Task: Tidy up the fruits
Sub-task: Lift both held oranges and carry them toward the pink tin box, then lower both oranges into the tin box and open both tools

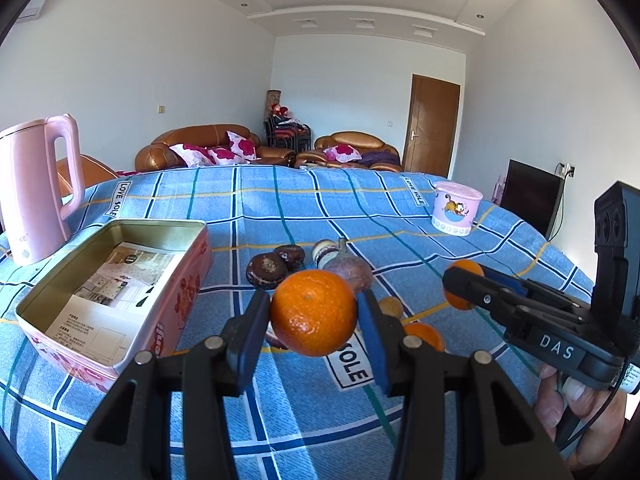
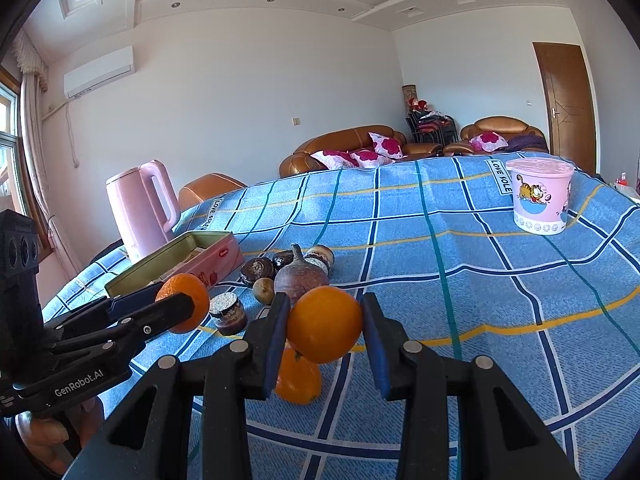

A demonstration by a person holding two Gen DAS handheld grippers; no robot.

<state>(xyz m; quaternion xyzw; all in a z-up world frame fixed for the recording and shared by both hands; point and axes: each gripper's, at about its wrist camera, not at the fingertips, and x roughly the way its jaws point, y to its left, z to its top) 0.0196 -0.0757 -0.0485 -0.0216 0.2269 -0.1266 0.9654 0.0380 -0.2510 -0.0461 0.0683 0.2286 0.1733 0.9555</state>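
Note:
My left gripper (image 1: 314, 316) is shut on an orange (image 1: 314, 312) and holds it above the blue checked cloth. It also shows in the right wrist view (image 2: 182, 304). My right gripper (image 2: 325, 330) is shut on a second orange (image 2: 325, 329), also lifted; it appears in the left wrist view (image 1: 464, 290). A third orange (image 2: 298, 380) lies on the cloth below. An open pink tin (image 1: 116, 292) with a leaflet inside stands to the left. A purplish fruit (image 2: 300, 280), a small brown fruit (image 2: 264, 290) and several dark round items (image 1: 266, 270) lie beyond.
A pink kettle (image 1: 38, 188) stands at the far left behind the tin. A pink cartoon tub (image 1: 456, 208) stands at the far right of the table. A small foil-topped jar (image 2: 227, 312) sits near the left gripper. Sofas and a door lie beyond.

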